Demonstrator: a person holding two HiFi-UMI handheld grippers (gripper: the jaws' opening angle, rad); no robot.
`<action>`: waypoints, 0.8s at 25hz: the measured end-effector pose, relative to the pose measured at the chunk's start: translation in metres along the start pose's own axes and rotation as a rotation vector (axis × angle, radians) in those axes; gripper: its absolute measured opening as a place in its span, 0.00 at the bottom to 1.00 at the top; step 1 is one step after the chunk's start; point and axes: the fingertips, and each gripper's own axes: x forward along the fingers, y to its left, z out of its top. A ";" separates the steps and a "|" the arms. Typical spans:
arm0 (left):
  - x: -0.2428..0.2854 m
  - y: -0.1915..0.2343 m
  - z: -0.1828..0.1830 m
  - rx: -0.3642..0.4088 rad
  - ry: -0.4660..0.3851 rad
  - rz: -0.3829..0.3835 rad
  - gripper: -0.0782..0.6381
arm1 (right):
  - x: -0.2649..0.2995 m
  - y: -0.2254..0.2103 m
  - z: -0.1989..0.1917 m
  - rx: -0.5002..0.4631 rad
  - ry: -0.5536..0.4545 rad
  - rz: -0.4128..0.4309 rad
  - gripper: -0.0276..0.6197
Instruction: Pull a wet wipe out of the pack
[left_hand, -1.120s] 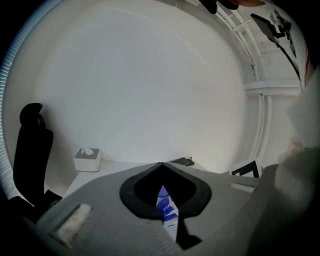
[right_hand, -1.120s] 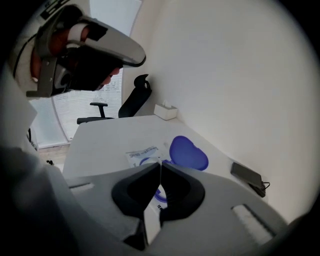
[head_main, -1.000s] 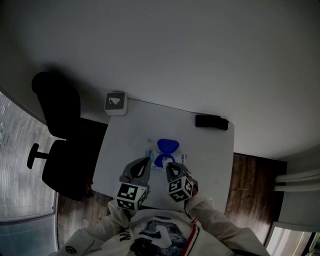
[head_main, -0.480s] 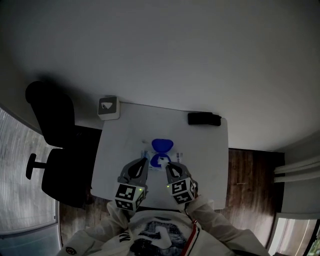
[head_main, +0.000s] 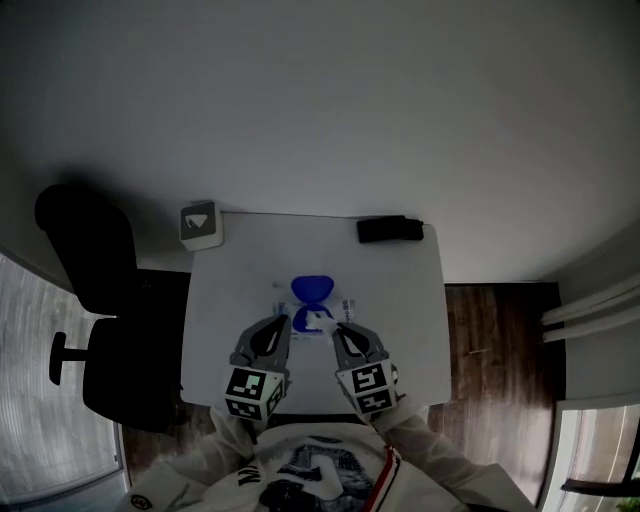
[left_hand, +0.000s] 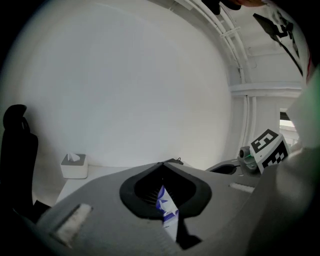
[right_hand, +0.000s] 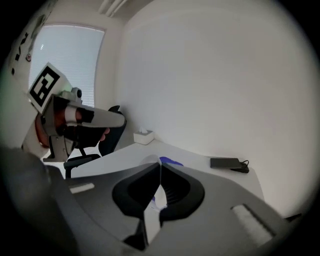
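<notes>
Pilot: Since a second ago my right claw (right_hand: 160, 164) has risen and rolled a little away from the pack (head_main: 314, 312). My left claw (left_hand: 162, 164) has hardly shifted.

Spotter: Lay out the scene for me, big things first.

Pilot: Under both claws is the white table (head_main: 410, 320). Well off to the outer side of my left claw stands the black chair (head_main: 85, 270). Far ahead of the left claw, at the table's back corner, sits the tissue box (head_main: 200, 224). Far ahead of the right claw lies a flat black device (head_main: 388, 229). The pack is just ahead of both tips and between them, with its blue lid (head_main: 312, 289) flipped open on the far side.

Spotter: And what are the claws holding?

Pilot: My left claw is closed tight on a printed blue-and-white edge of the pack, so I judge it is pinning the pack in place. My right claw is closed tight on the white wet wipe (right_hand: 151, 217), which hangs down between its pads.

Spotter: How far along are we?

Pilot: I'd say past the middle. The lid is open, the wipe is caught and the pull is under way. I can't tell from here whether the wipe's tail is already out of the opening or still inside it. What is left, as I judge it, is to draw the right claw up and away until the wipe comes free, with the left claw keeping the pack down.
</notes>
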 end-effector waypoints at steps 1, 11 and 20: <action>0.000 0.000 -0.001 0.003 0.000 -0.005 0.11 | -0.004 -0.001 0.003 0.013 -0.012 -0.010 0.06; -0.003 -0.010 -0.007 0.030 0.007 -0.057 0.11 | -0.050 -0.014 0.022 0.123 -0.156 -0.120 0.05; -0.016 -0.053 -0.009 0.069 0.001 -0.080 0.11 | -0.116 -0.025 0.016 0.182 -0.234 -0.186 0.05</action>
